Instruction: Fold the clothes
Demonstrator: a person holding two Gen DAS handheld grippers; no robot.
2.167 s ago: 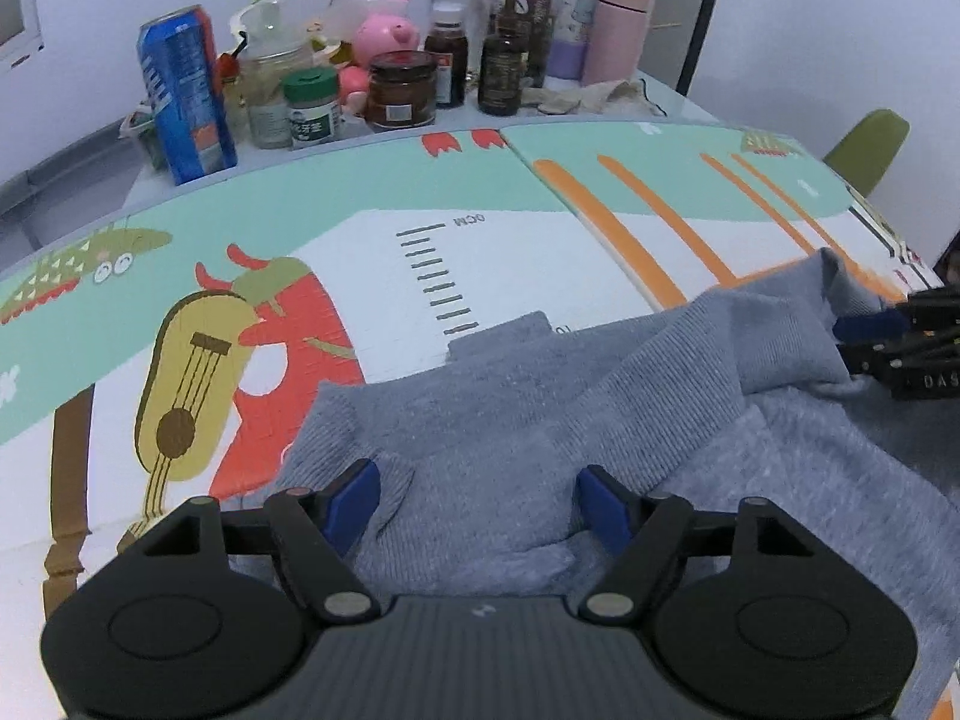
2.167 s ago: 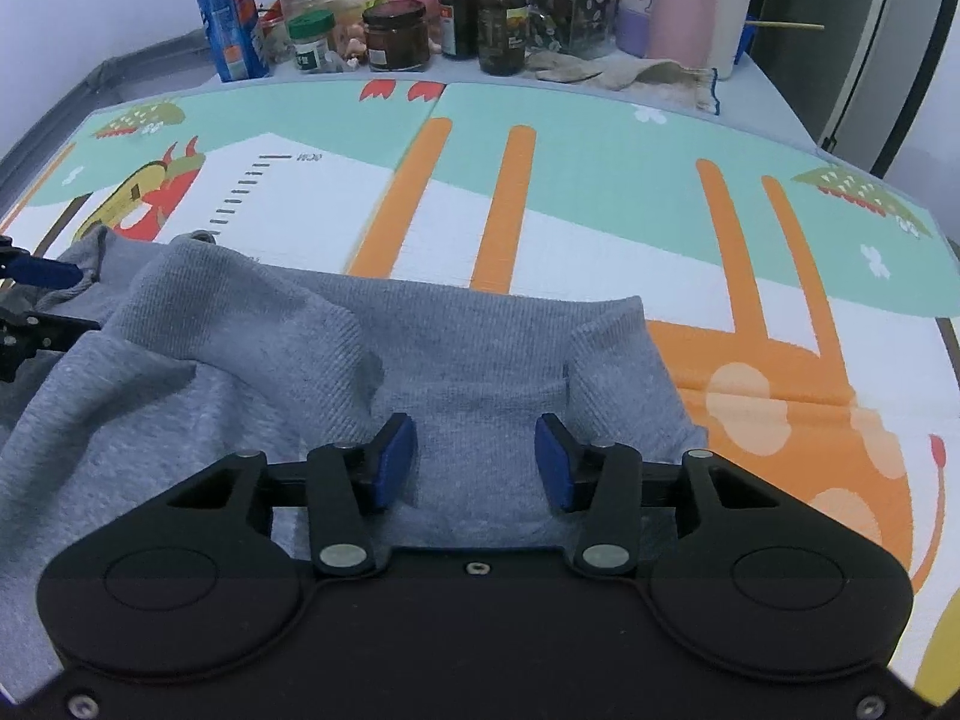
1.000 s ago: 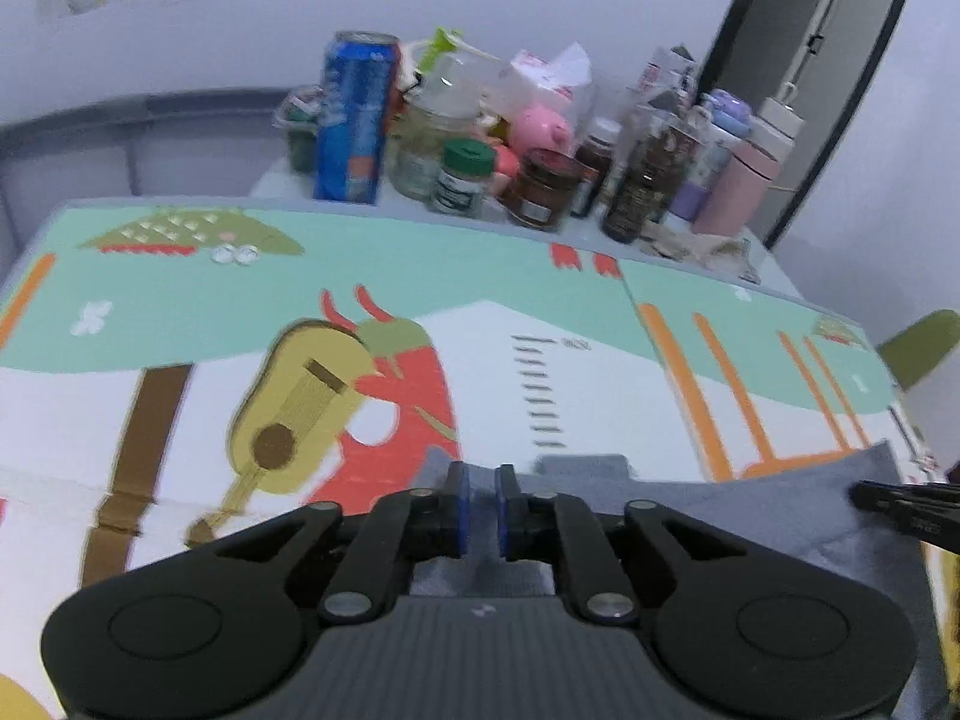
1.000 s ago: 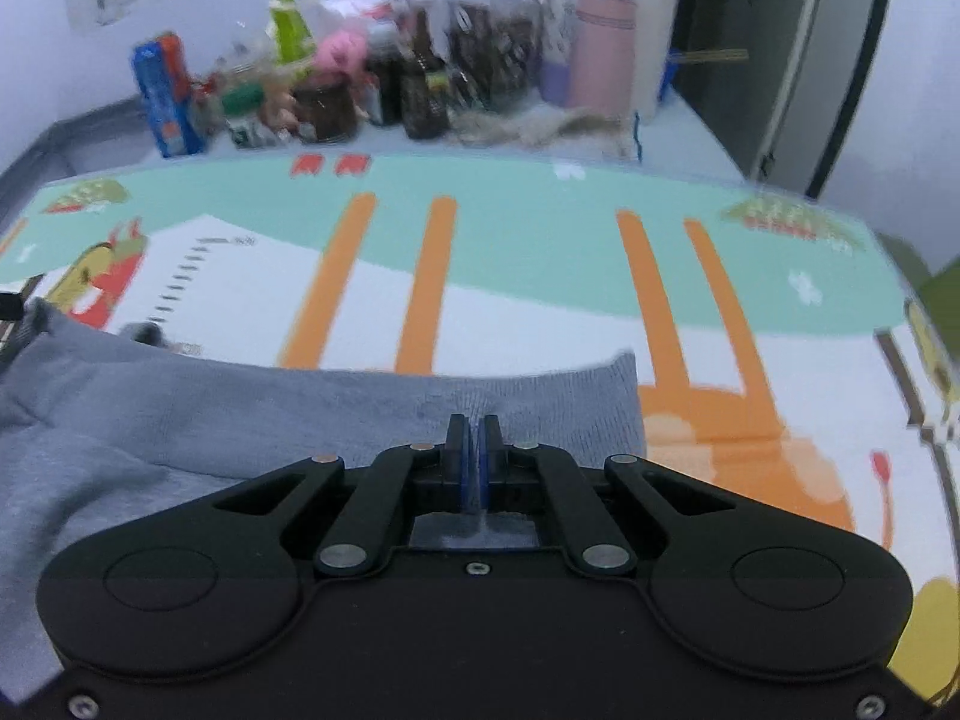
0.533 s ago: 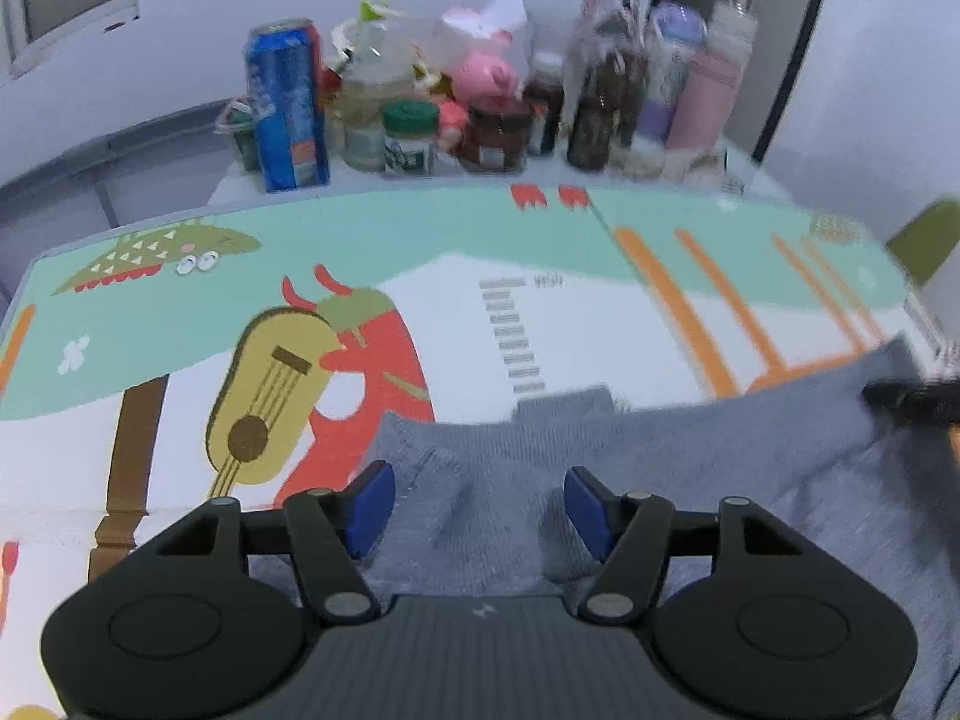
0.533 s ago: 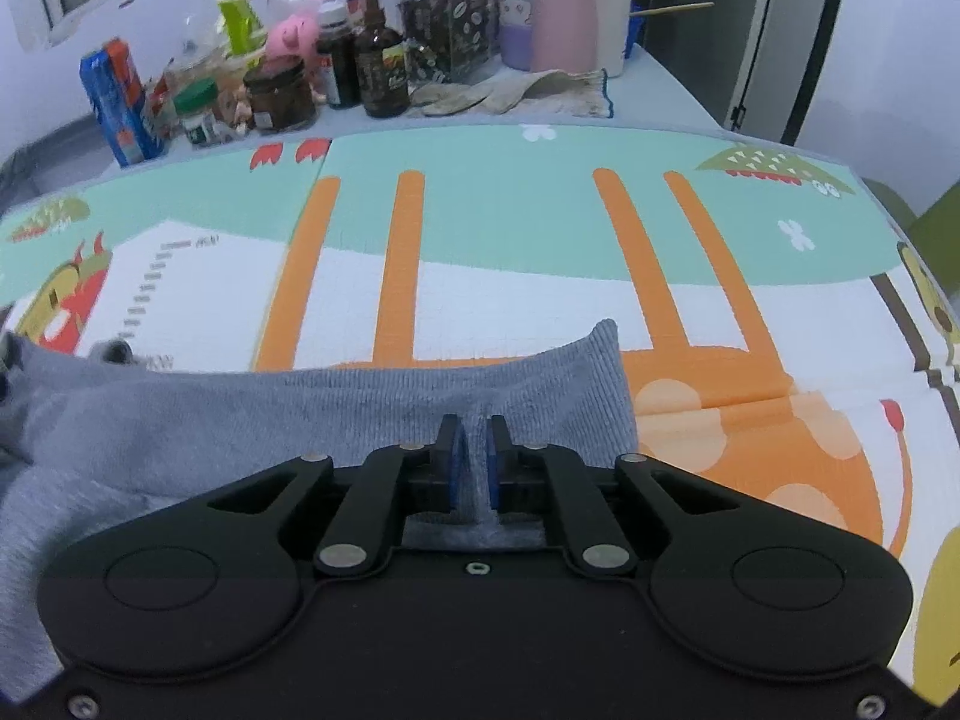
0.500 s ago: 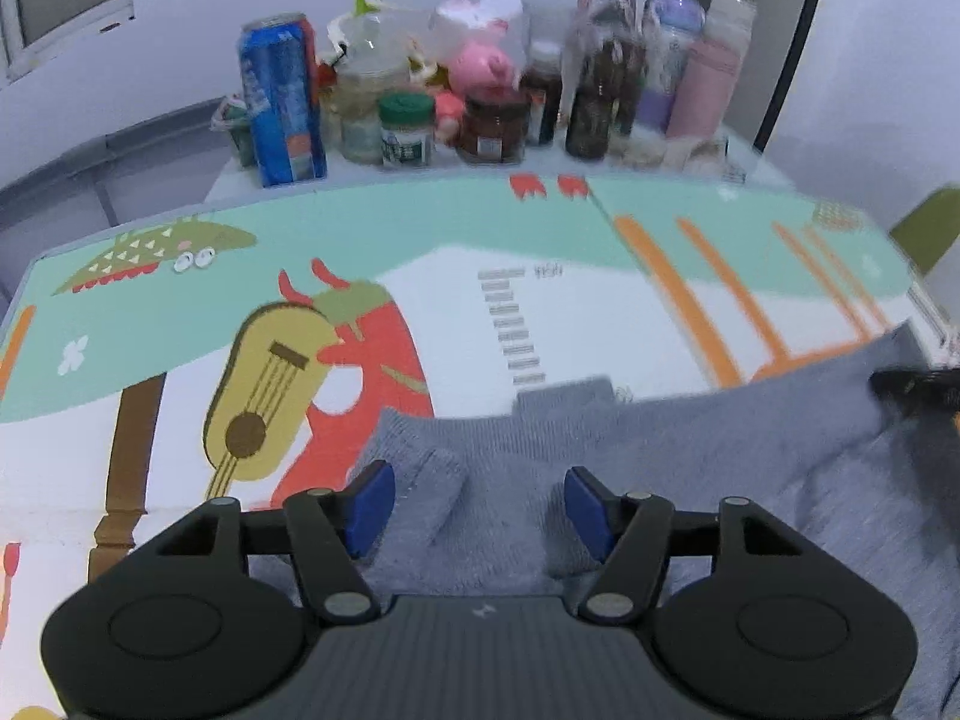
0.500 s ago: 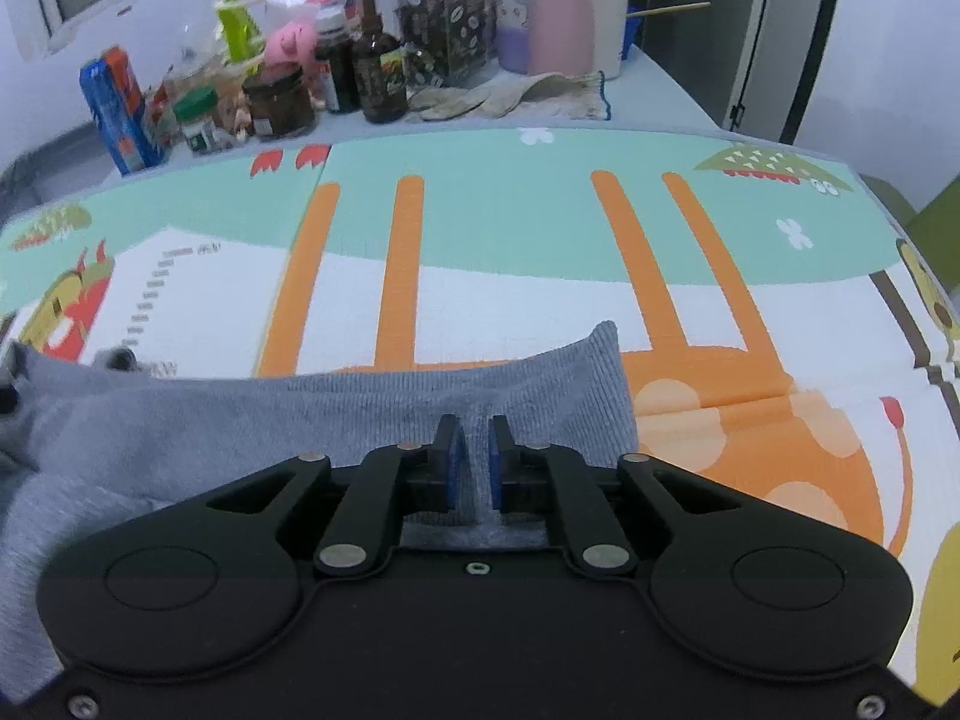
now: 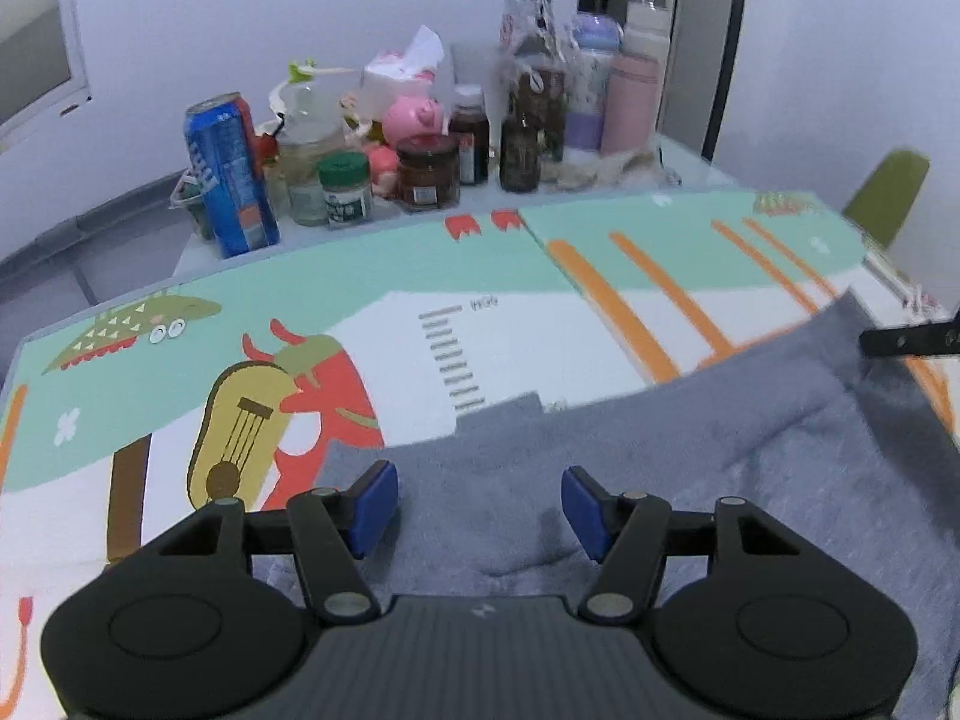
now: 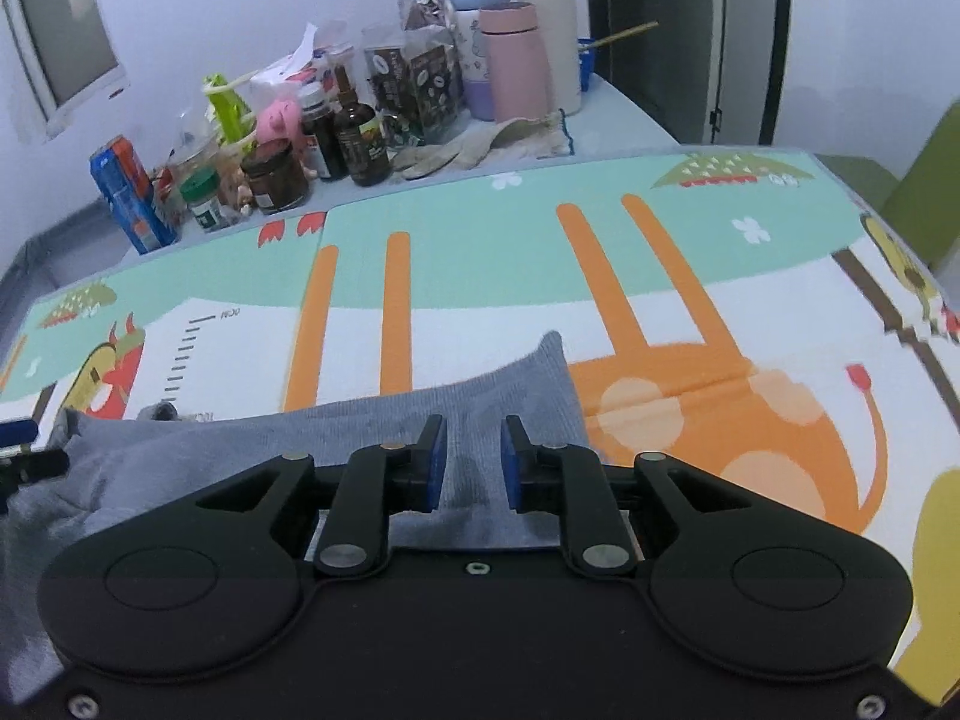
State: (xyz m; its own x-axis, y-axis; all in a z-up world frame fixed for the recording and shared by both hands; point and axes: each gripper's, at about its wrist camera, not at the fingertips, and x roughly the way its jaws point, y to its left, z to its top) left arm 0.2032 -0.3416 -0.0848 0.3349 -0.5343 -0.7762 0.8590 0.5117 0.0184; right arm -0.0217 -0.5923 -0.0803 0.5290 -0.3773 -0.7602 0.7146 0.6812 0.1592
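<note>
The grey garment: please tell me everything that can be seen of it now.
The grey garment is a soft knit, with finer ribbing along its far edge. It lies spread and slightly wrinkled on the printed play mat, its far edge roughly straight, with a small flap sticking out. The left gripper is wide open above one end; the right gripper is partly open over the other end, its pads astride a small ridge of cloth. Whether either touches the cloth is unclear.

The left gripper has a matte black body with a ribbed centre panel, two round embossed discs, silvery pivot pins on angled link arms, and blue pads. The right gripper is the same black build, smooth-bodied, with small screws at its centre and lower corners.
</note>
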